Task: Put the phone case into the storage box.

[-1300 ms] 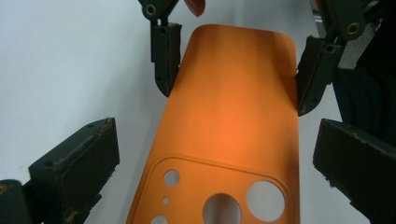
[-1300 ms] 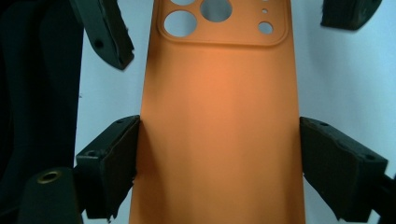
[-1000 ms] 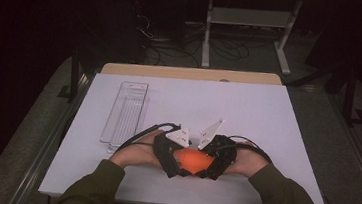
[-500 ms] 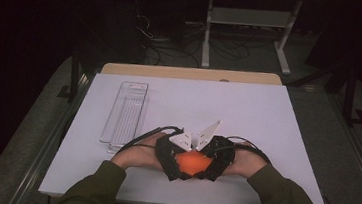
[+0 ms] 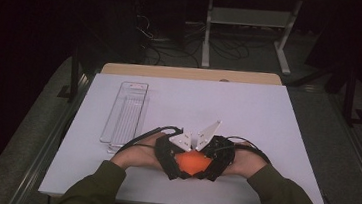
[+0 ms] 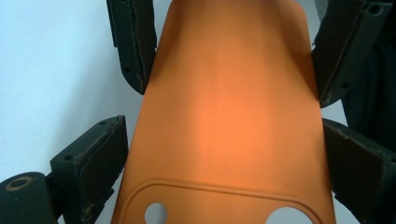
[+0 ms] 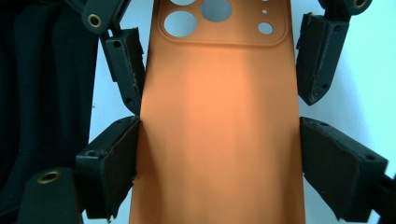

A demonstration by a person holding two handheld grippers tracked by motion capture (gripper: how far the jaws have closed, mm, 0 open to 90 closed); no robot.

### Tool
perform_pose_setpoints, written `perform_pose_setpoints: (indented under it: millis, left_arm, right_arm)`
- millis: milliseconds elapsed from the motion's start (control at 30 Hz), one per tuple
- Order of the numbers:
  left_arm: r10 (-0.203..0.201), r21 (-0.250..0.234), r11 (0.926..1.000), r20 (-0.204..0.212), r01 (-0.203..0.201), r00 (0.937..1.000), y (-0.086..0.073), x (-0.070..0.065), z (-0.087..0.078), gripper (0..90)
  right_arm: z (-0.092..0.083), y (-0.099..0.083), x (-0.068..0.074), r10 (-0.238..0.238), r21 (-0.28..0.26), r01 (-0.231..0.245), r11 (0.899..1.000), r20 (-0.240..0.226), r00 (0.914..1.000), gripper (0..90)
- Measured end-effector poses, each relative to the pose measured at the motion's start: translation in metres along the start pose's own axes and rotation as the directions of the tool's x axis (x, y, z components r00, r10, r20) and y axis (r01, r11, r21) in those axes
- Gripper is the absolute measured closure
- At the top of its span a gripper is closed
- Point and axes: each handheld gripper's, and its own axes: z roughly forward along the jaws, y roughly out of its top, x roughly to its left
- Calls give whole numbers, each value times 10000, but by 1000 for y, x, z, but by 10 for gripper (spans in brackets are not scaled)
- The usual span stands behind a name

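I've got the orange phone case (image 5: 192, 162) pinched from both ends at the table's (image 5: 267, 120) six o'clock edge — left tool (image 5: 171, 157) has just been closing onto it, right tool (image 5: 213, 160) clamps it. Grip done; lifting or moving it remains — the clear tray (image 5: 125, 111) at ten o'clock sits unused.

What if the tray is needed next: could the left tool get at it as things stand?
Probably, once it lets go. The left tool has just been closing its jaws on the case, which the right tool grips too. The tray lies up-left of it, with bare table between.
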Motion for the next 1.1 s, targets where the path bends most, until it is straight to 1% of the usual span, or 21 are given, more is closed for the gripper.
perform_pose_setpoints:
  millis: [133, 167, 200, 500, 533, 600, 633, 667, 700, 733, 767, 833, 900, 933, 967, 1000, 1067, 1100]
  left_arm:
    - [51, 28, 10000, 56, -52, 10000, 0, 0, 0, 84]
    - [198, 132, 9997, 62, -199, 9998, 0, 1, -1, 101]
    - [213, 107, 9997, 62, -214, 9998, 0, 1, -1, 115]
    - [214, 156, 9996, 137, -216, 9997, 0, 0, -1, 124]
    - [219, 161, 9996, 141, -221, 9997, 0, 1, -1, 126]
    - [215, 178, 9996, 232, -219, 9995, 0, 1, -1, 129]
    - [221, 205, 9995, 238, -226, 9995, 0, 1, -1, 131]
    - [213, 196, 9996, 290, -218, 9994, 0, 1, -1, 133]
    - [80, 105, 9999, 373, -84, 9993, 0, 0, 0, 135]
    - [19, 126, 9999, 390, -24, 9992, 0, -1, 0, 138]
    - [93, 102, 9999, 339, -97, 9994, 0, -1, 0, 139]
    - [267, 175, 9995, 248, -272, 9993, 1, -1, -1, 141]
    - [225, 176, 9996, 217, -228, 9995, 2, -2, -1, 143]
    - [401, 205, 9990, 98, -403, 9991, 2, -2, -2, 144]
    - [326, 222, 9992, 114, -329, 9994, 2, -3, -2, 145]
    - [488, 252, 9985, 63, -489, 9988, 2, -2, -3, 146]
    - [390, 182, 9991, 107, -392, 9992, 2, -3, -2, 146]
    - [276, 66, 9996, 156, -277, 9995, 2, -4, -2, 146]
  right_arm:
    - [0, 0, 0, -21, 12, 21, 10000, -3, 10000, 150]
    - [0, 0, 0, -18, 5, 18, 10000, 1, 10000, 150]
    - [0, 0, 0, -36, 18, 36, 10000, 6, 10000, 150]
    - [0, 0, 0, -7, 17, 7, 10000, -49, 10000, 150]
    - [0, 1, 1, 222, -30, -222, 9997, -157, 9996, 150]
    - [0, 1, 1, 383, 1, -383, 9993, -253, 9989, 150]
    - [1, 0, -2, 54, 95, -52, 9999, -203, 9998, 150]
    - [1, 0, -2, 87, 83, -86, 9999, -222, 9997, 150]
    - [1, 0, -1, 235, 58, -234, 9997, -292, 9993, 149]
    - [1, 0, 0, 507, 22, -506, 9987, -480, 9976, 150]
    - [1, -1, 0, 460, 15, -460, 9989, -508, 9977, 149]
    - [0, -1, -2, 130, 65, -127, 9999, -410, 9991, 149]
    - [0, -1, -2, 77, 24, -76, 10000, -367, 9993, 148]
    - [0, -2, -1, -16, -8, 16, 10000, -236, 9997, 148]
    - [-1, -2, 0, -74, -52, 73, 10000, -117, 9999, 148]
    - [-1, -3, 1, -148, -141, 148, 9998, -2, 9999, 147]
    - [-1, -3, 3, -137, -233, 138, 9996, 34, 9999, 142]
    - [-1, -4, 3, -162, -251, 165, 9996, 109, 9998, 130]
